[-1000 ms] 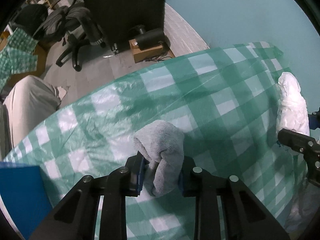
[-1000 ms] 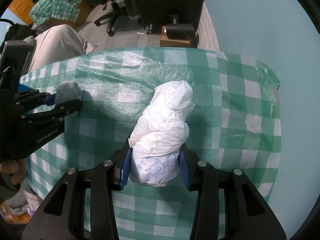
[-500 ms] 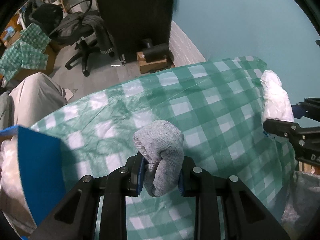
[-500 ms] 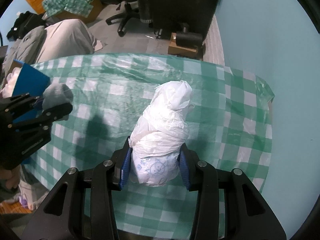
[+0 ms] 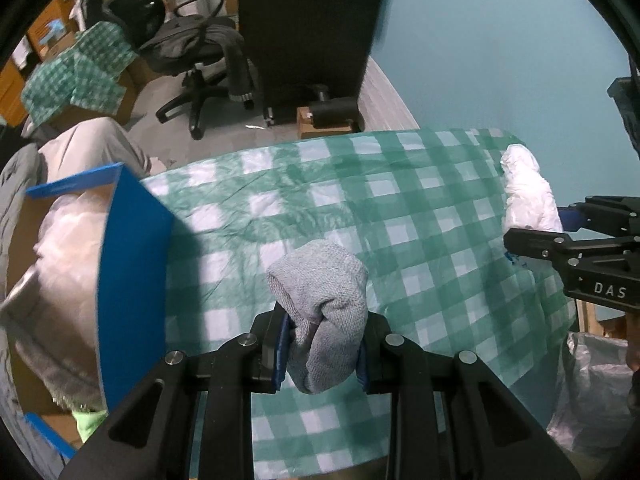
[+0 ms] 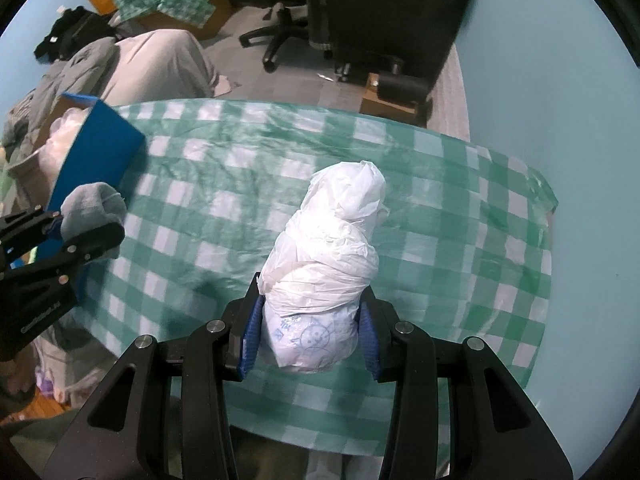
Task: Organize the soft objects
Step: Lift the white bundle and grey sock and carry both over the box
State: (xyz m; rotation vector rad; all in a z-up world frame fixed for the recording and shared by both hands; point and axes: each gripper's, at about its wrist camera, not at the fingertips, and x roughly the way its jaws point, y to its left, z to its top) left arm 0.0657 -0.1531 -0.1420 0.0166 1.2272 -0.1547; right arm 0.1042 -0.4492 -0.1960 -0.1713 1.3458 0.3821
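My left gripper [image 5: 322,350] is shut on a rolled grey sock [image 5: 322,308] and holds it above the green checked tablecloth [image 5: 400,208]. My right gripper [image 6: 310,340] is shut on a white plastic-wrapped bundle [image 6: 328,264] with blue print, held above the same cloth [image 6: 460,220]. The right gripper and its bundle [image 5: 528,196] show at the right edge of the left wrist view. The left gripper with the sock [image 6: 92,208] shows at the left of the right wrist view. A blue box [image 5: 128,264] with pale soft things inside stands left of the sock.
The table ends at a teal wall [image 5: 500,60] on the right. Beyond the far edge are an office chair [image 5: 196,64], a dark cabinet [image 5: 312,32] and a small cardboard box [image 5: 320,120]. A clear plastic bag [image 5: 596,392] hangs at lower right.
Both grippers have risen and pulled back from the table, each still holding its object. The blue box has come into view on the left.
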